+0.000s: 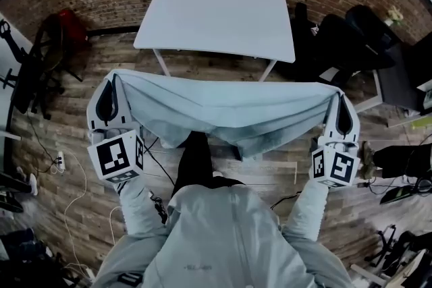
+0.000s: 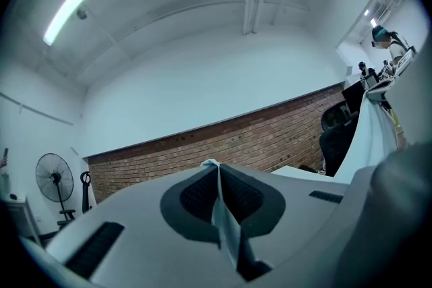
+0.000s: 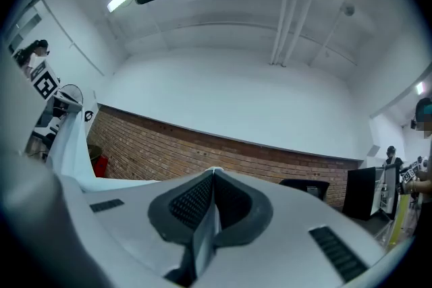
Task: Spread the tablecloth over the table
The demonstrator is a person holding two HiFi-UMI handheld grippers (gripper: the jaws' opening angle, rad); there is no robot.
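Observation:
A pale tablecloth hangs stretched between my two grippers, sagging in the middle in front of me. My left gripper is shut on its left corner; in the left gripper view a thin fold of tablecloth sits pinched between the jaws of the left gripper. My right gripper is shut on the right corner, and a strip of tablecloth shows in the right gripper. A white table stands bare beyond the cloth, against the brick wall.
Black office chairs stand right of the table, with a desk edge further right. A red object and black stands sit at the left. Cables lie on the wooden floor. A fan stands by the wall.

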